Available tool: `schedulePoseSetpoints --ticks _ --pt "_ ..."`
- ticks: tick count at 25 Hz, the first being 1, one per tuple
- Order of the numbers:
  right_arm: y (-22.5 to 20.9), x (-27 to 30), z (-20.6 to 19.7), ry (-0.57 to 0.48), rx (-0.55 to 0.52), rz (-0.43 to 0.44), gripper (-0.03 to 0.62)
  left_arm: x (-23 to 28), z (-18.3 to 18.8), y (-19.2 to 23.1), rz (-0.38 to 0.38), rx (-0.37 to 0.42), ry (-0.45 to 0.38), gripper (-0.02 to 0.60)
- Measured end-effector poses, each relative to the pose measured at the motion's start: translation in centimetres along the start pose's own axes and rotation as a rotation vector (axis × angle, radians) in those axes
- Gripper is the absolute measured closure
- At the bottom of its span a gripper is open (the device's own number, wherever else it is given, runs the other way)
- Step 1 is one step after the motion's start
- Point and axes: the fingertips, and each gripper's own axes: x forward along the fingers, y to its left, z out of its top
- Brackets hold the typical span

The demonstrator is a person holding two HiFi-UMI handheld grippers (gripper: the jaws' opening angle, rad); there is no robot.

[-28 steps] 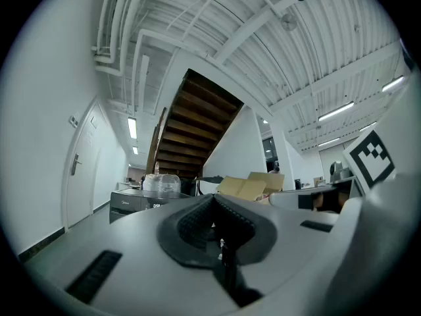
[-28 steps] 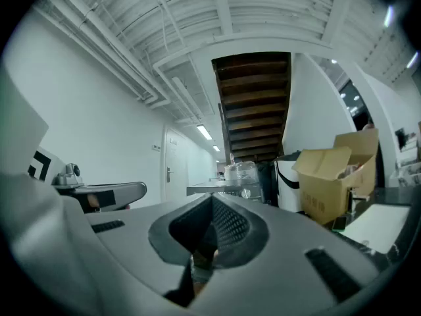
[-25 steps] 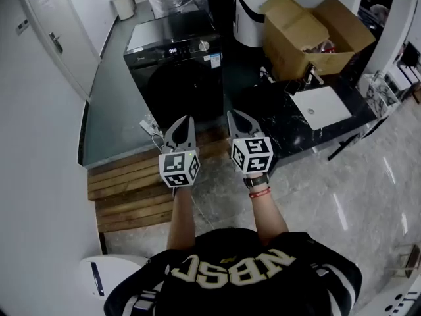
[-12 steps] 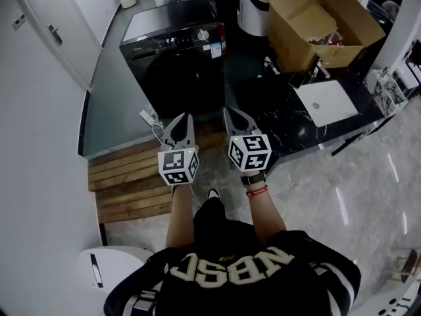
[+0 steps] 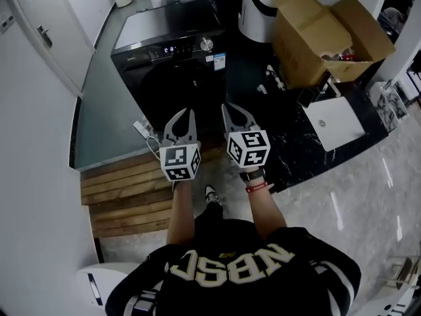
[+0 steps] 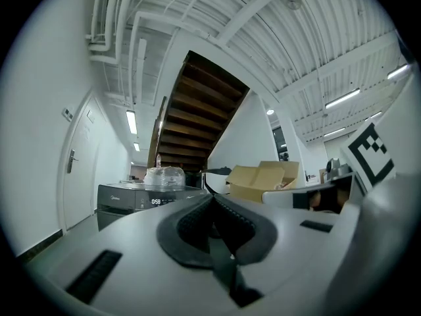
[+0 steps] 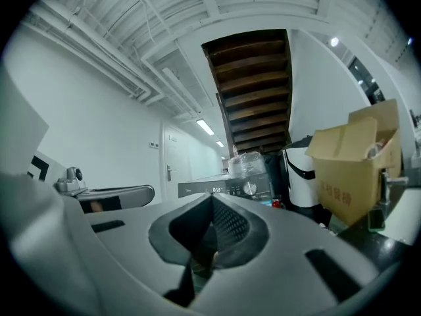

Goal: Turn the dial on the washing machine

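Grey floor (image 5: 105, 110) | washing machine (image 5: 164, 25) front faces person (image 5: 230, 268) | dial (image 5: 206, 43) pointer unreadable

Storeroom-like space under staircase (image 6: 197, 110); washing machine (image 5: 166, 28), cardboard box (image 5: 319, 45), exposed pipes (image 6: 105, 12)

The washer's (image 5: 168, 58) display (image 6: 156, 201) reads 0:58; the brand word at its 9 o'clock is too small to be sure of. At 6 o'clock in the head view, the shirt (image 5: 231, 268) bears NBSC, upside down. The box (image 7: 352, 176) carries red characters, unreadable.
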Motion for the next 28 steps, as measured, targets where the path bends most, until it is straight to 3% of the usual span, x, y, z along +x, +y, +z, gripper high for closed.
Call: schedulePoseSetpoints --ticks 7,13,24,28 --pt "-2.0 11.3 2.5 0.001 -0.035 0.010 0.586 9.2 0.4 6.9 0.014 -0.006 -0.009 0.568" --pt "-3.5 18.8 2.0 0.024 -0.064 0.011 0.586 15.2 -1.8 11.2 0.007 -0.028 0.015 0.568" --pt "-7.4 25.1 0.0 0.066 -0.072 -0.011 0.586 21.9 -5.4 13.5 -0.023 -0.056 0.058 0.568" --pt "-8.6 27.1 0.1 0.074 -0.133 0.002 0.586 23.8 -5.6 13.7 -0.025 -0.045 0.060 0.568"
